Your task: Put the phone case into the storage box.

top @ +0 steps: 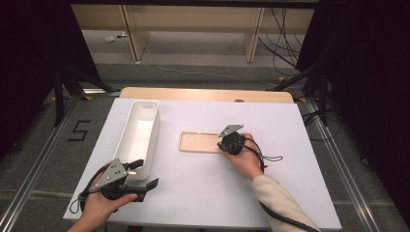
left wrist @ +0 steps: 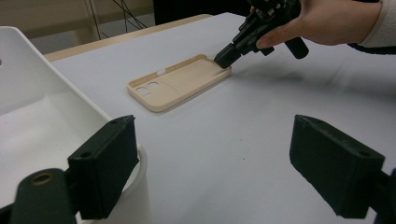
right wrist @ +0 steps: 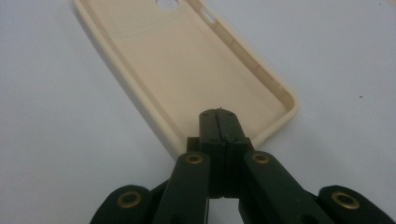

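**Closed tongs at the near end of a phone case**

A beige phone case lies flat on the white tabletop, hollow side up, a little right of the centre in the high view. Its camera cut-outs sit at the end towards the white bin; in the left gripper view the same case shows two round openings at that end. The right tongs are clenched, both jaws pressed together with nothing between them, and their tips rest over the inside of the case at its near short edge, just within the rim. In the high view the right tongs meet the case's right end, held by a hand with a pale sleeve. A long white bin stands lengthwise to the left of the case, well apart from it. The left tongs hang released, jaws wide apart, near the bin's front end; one jaw lies over the bin's rim.
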Motion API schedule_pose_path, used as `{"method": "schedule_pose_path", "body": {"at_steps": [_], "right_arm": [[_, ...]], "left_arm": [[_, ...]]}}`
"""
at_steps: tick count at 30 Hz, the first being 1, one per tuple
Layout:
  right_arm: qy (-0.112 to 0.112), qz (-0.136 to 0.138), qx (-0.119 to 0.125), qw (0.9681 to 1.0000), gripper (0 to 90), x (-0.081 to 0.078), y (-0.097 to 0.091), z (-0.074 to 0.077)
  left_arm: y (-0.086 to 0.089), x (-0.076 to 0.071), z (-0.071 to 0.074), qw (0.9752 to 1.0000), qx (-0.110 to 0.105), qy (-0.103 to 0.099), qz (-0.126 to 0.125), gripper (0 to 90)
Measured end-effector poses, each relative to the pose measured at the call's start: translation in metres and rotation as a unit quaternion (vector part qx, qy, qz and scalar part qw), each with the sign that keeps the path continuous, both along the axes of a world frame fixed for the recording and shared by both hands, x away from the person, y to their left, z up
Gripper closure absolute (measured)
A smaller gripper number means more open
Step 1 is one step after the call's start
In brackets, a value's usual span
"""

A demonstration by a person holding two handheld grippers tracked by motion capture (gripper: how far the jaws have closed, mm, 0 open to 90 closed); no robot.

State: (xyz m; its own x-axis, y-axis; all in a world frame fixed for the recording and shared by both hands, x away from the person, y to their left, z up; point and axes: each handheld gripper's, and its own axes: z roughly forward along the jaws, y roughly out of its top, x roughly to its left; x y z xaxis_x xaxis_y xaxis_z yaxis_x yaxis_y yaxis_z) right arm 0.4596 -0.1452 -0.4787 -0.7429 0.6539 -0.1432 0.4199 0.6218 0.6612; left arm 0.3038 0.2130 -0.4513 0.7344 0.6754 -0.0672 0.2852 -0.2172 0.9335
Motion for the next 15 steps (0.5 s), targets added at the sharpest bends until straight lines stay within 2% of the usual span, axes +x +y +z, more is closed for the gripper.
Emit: {"method": "schedule_pose_path", "body": {"at_steps": [3, 4, 9, 11, 15], "right_arm": [[0.017, 0.006, -0.005, 0.9998, 90.0, -0.0011, 0.0009, 0.001], [0.007, 0.005, -0.002, 1.0, 90.0, -0.0008, 0.002, -0.0006], [0.005, 0.01, -0.003, 0.9999, 90.0, -0.0004, 0.0023, 0.0003], [0.025, 0.013, -0.002, 0.9996, 90.0, -0.0021, 0.0033, 0.0029], [0.029, 0.013, 0.004, 0.9995, 90.0, -0.0031, 0.0051, 0.0038]], "left_arm": [[0.0, 0.0, -0.0001, 1.0, 0.001, 0.0, 0.0, 14.9], [0.0, 0.0, -0.0001, 1.0, 0.001, 0.0, 0.0, 14.9], [-0.0003, 0.0001, -0.0003, 1.0, -0.002, -0.001, -0.002, 14.8], [-0.0001, 0.0002, -0.0002, 1.0, -0.002, 0.0, -0.002, 14.8], [0.0001, 0.0, -0.0001, 1.0, 0.001, 0.0, -0.001, 14.8]]}}
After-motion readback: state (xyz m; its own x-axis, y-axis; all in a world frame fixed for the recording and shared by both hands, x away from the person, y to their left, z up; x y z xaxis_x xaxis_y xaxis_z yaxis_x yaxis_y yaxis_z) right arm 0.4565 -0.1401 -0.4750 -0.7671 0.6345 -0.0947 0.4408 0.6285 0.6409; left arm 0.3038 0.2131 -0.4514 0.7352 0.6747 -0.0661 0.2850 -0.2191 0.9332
